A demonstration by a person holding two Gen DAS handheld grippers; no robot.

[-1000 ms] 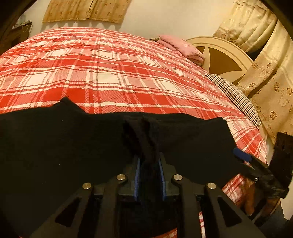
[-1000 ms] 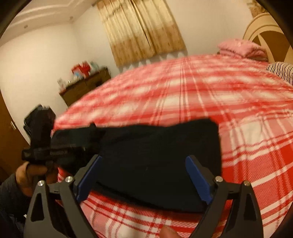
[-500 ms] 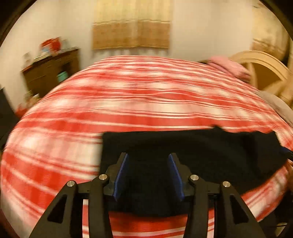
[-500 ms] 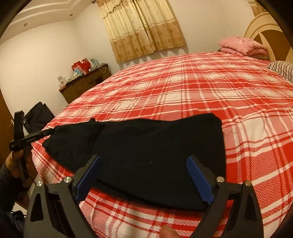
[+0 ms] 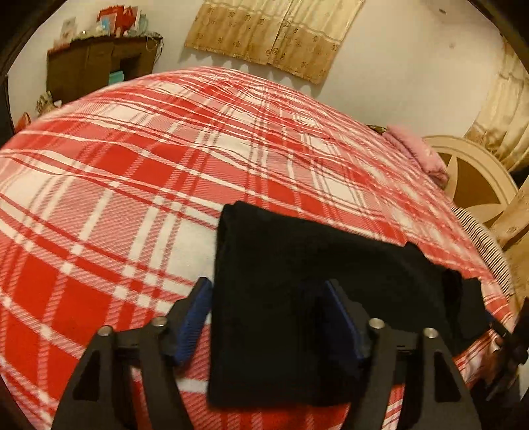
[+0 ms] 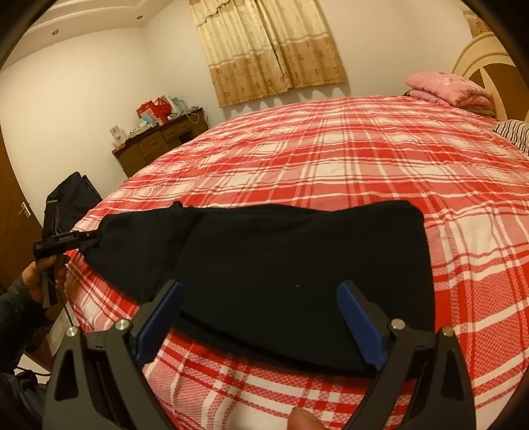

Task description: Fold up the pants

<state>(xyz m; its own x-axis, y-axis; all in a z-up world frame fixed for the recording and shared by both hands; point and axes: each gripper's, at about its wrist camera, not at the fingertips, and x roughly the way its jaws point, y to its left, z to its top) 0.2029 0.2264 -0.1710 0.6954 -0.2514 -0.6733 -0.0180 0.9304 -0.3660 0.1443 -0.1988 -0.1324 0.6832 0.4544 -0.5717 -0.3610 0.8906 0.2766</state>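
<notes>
Since a second ago your left gripper [image 5: 264, 309] has let go of the black pants [image 6: 281, 264], jaws spread; your right gripper [image 6: 259, 312] also gapes above them on the plaid bed [image 6: 363, 158].

Warm, yellowish indoor light fills both views; the right wrist view shows recessed ceiling lights [image 6: 54, 32] glowing at top left, and the white walls [image 6: 82, 96] take on a cream tint. Brightness is moderate, with no harsh glare. The black pants [image 6: 297, 264] read as a nearly featureless dark mass, folds barely visible. Shadows are soft: a faint scalloped one lies under the curtain [image 6: 271, 49] hem. Strong fisheye distortion bulges the plaid bedspread [image 5: 132, 165] into a dome, and black vignetting cuts the corners. The left wrist view is softer, with slight motion smear on the plaid lines and cabinet [image 5: 96, 66]; the right wrist view is sharper.
</notes>
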